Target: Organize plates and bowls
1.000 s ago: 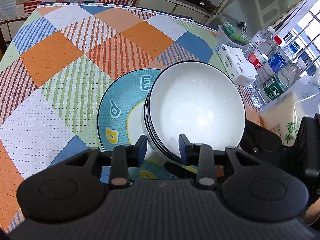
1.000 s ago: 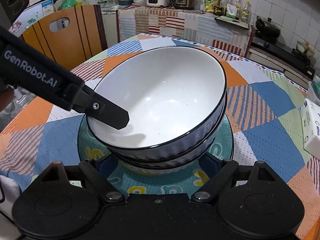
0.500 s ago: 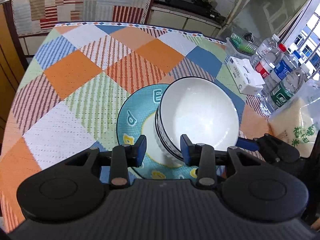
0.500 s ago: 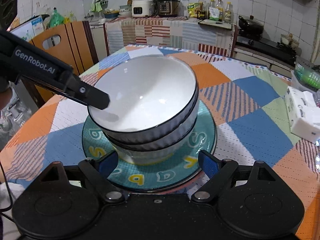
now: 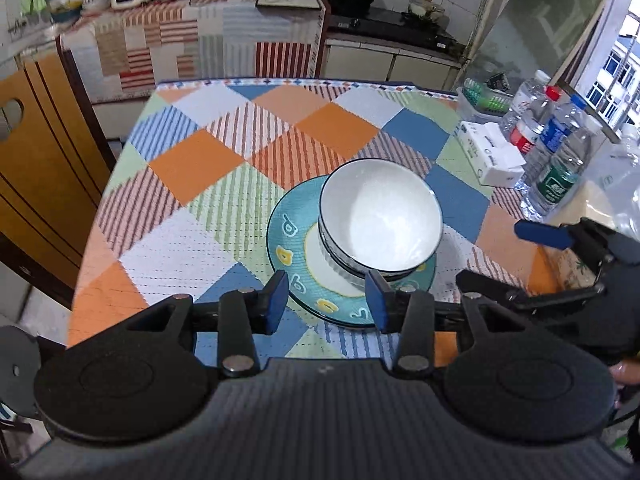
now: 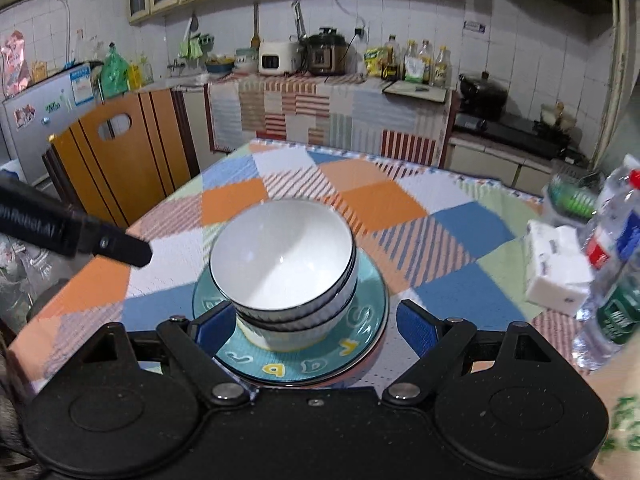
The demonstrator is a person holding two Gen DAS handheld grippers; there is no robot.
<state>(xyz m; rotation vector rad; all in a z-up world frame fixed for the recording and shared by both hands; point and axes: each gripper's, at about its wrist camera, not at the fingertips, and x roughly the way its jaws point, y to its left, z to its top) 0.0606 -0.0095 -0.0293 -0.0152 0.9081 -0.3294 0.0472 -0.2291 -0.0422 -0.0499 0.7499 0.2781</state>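
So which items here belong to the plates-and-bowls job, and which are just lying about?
Job items:
bowls, stacked
plate, under the bowls

Lying about:
bottles
tissue box
green basket
rice bag

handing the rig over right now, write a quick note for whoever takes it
Left tongs: open, empty, off the dishes, near side of the plate.
Right tongs: open, empty, fingers either side of the stack, touching nothing.
Dishes: white bowls nested, top one slightly tilted, standing on the teal letter plate, which seems to sit on another plate; all on the checked tablecloth.
Done: bowls and plates gathered into one stack.
Left: probably only straightening the top bowl; no other loose dishes in view.
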